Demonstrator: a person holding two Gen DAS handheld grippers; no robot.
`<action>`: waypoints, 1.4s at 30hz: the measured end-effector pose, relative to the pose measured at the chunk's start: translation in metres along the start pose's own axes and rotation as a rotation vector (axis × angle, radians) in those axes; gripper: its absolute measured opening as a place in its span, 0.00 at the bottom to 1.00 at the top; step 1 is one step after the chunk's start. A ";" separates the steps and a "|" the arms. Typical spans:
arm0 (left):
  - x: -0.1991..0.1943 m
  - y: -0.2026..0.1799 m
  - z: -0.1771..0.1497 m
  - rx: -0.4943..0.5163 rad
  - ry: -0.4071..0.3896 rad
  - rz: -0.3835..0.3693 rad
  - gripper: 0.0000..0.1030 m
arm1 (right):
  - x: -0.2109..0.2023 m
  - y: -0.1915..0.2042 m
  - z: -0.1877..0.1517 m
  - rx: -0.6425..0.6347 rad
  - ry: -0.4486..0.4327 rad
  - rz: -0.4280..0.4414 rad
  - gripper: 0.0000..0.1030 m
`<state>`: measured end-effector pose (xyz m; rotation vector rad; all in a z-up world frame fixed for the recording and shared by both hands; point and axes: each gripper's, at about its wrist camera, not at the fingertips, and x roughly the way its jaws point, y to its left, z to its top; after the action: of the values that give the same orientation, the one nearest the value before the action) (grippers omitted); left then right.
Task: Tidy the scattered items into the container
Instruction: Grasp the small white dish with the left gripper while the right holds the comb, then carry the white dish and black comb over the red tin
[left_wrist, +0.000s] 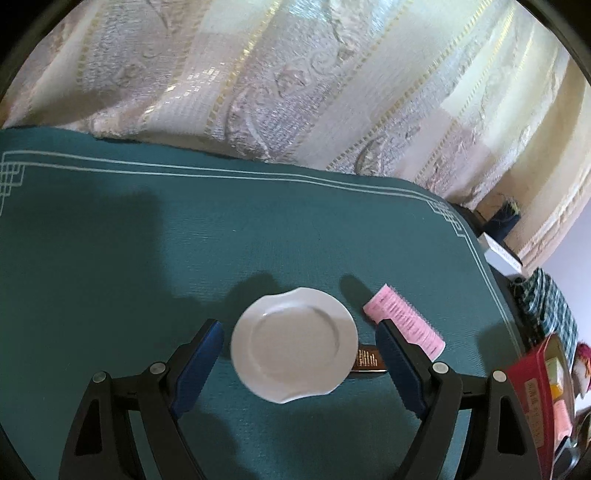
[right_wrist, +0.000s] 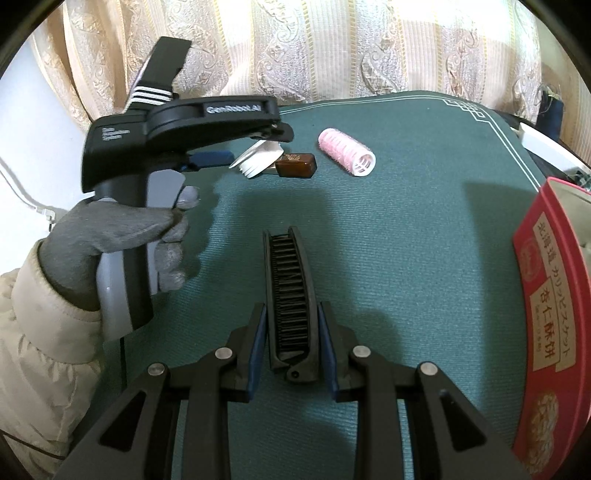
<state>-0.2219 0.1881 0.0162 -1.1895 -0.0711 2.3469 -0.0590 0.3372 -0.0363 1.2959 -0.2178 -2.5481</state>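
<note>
My left gripper (left_wrist: 297, 332) is open above a small white plate (left_wrist: 294, 344) on the green cloth; the plate lies between the spread fingers. A brown clip (left_wrist: 367, 361) and a pink hair roller (left_wrist: 404, 326) lie just right of it. In the right wrist view the plate (right_wrist: 258, 158), brown clip (right_wrist: 296, 164) and roller (right_wrist: 347, 151) sit at the far side, under the left gripper (right_wrist: 255, 142). My right gripper (right_wrist: 291, 317) is shut on a black folding comb (right_wrist: 290, 295). The red container (right_wrist: 550, 314) stands at the right.
The green cloth (right_wrist: 406, 240) covers the table, with a patterned curtain (left_wrist: 295, 74) behind. The red container (left_wrist: 539, 391) holds a few items in the left wrist view. A gloved hand (right_wrist: 110, 240) holds the left gripper's handle. Boxes and fabric lie beyond the table's right edge.
</note>
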 end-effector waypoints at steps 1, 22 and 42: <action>0.001 0.000 0.000 0.007 0.001 0.003 0.65 | 0.000 0.000 0.000 0.000 0.000 0.000 0.29; -0.091 -0.014 -0.049 0.091 -0.108 0.029 0.65 | 0.000 0.000 0.000 0.004 -0.008 0.003 0.29; -0.166 0.004 -0.112 -0.014 -0.148 0.002 0.65 | 0.004 0.013 0.004 -0.049 0.010 -0.089 0.37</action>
<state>-0.0564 0.0887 0.0691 -1.0212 -0.1380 2.4365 -0.0619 0.3232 -0.0339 1.3283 -0.0969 -2.6029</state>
